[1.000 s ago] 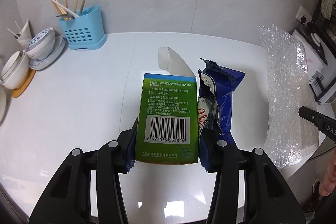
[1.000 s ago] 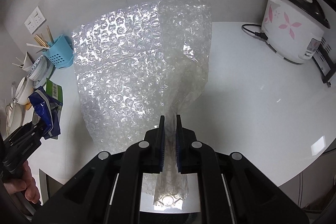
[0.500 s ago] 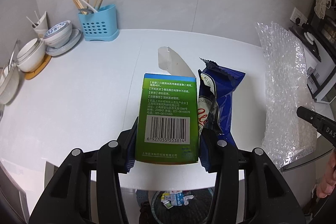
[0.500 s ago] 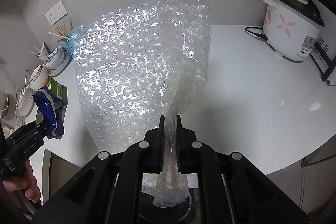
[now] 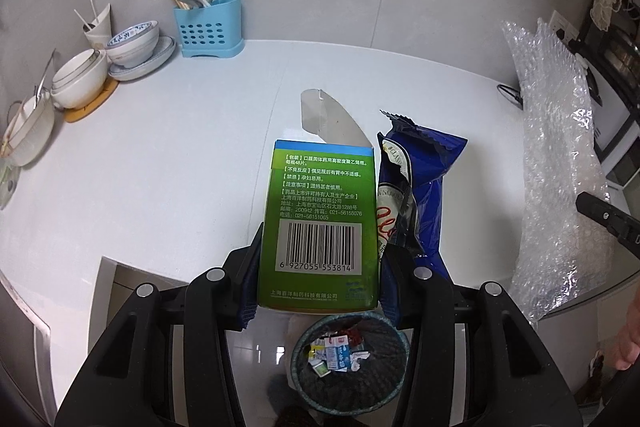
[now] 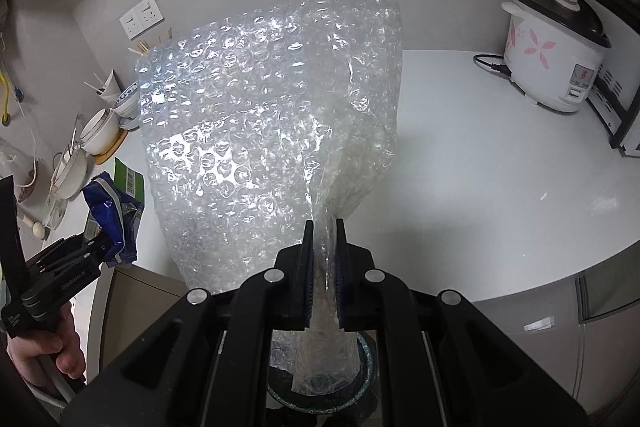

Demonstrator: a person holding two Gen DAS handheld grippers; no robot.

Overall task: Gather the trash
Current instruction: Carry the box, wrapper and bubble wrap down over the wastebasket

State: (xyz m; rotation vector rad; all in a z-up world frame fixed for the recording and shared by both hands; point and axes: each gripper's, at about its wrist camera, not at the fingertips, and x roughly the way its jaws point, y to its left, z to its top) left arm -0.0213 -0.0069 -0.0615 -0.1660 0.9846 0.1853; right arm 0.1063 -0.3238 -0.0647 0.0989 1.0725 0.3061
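Note:
My left gripper (image 5: 318,255) is shut on a green medicine box (image 5: 320,223) with a barcode and a blue snack wrapper (image 5: 416,187) pressed side by side. Both hang past the counter's front edge, above a dark trash bin (image 5: 348,363) on the floor holding scraps. My right gripper (image 6: 323,235) is shut on a bunched corner of a large clear bubble wrap sheet (image 6: 264,131), which stands up in front of it. The sheet's tail dangles over the bin (image 6: 364,359). The left gripper with box and wrapper (image 6: 114,223) shows at the right view's left edge.
The white counter (image 5: 180,155) carries stacked bowls (image 5: 132,47) and a blue utensil holder (image 5: 208,27) at the back left, and a white rice cooker (image 6: 556,51) with a cord at the back right. A hand (image 6: 44,351) holds the left tool.
Both grippers have pulled back from the counter towards its front edge with their loads. The floor and the trash bin have come into view beneath them.

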